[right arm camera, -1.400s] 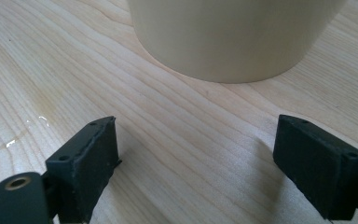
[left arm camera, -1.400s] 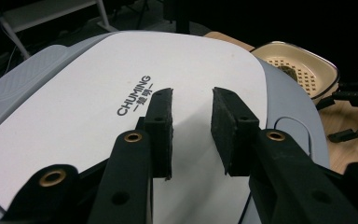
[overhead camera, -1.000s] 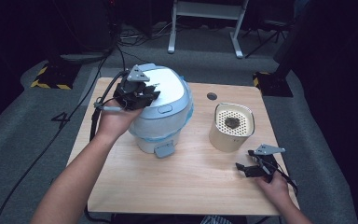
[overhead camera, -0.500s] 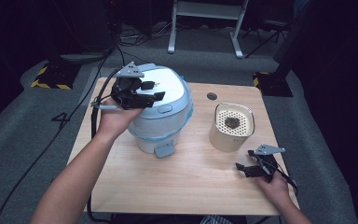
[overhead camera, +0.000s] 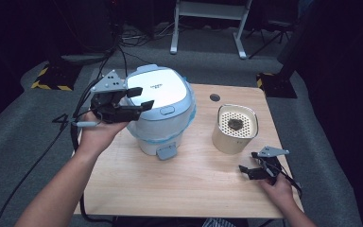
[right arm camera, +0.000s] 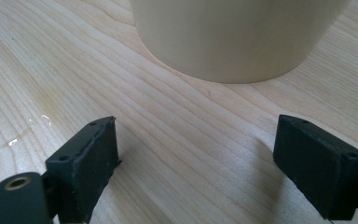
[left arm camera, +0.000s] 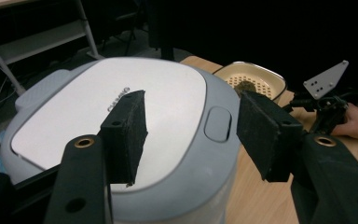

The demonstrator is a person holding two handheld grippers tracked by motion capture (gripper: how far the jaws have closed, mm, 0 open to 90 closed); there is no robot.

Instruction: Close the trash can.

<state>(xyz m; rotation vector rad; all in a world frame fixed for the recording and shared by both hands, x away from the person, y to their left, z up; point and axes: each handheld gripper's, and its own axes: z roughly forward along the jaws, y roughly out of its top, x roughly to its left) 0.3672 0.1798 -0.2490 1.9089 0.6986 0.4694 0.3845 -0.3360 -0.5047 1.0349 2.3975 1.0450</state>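
- On the wooden counter [overhead camera: 179, 184] I see a white and pale blue rice cooker [overhead camera: 159, 109] standing toward the left, lid down, with a grey latch tab [overhead camera: 166, 152] at its front base.
- My left hand-held gripper [overhead camera: 137, 98] hovers at the cooker's left edge, over the lid; its jaws have just been opening and now stand released, with nothing pinched between them.
- From the left gripper view I look across the lid [left arm camera: 112, 112] past both black pads [left arm camera: 126, 135], which are clear of its surface; the lid's release button [left arm camera: 217, 123] sits between them.
- To the right of the cooker, well apart from it, stands a cream container [overhead camera: 235, 128] with a perforated insert and something dark in it.
- My right hand-held gripper [overhead camera: 246, 171] rests low near the counter's front right edge, near that container, jaws released and gripping nothing.
- From the right gripper view the container's wall [right arm camera: 233, 37] rises just ahead of the spread pads [right arm camera: 91, 158].
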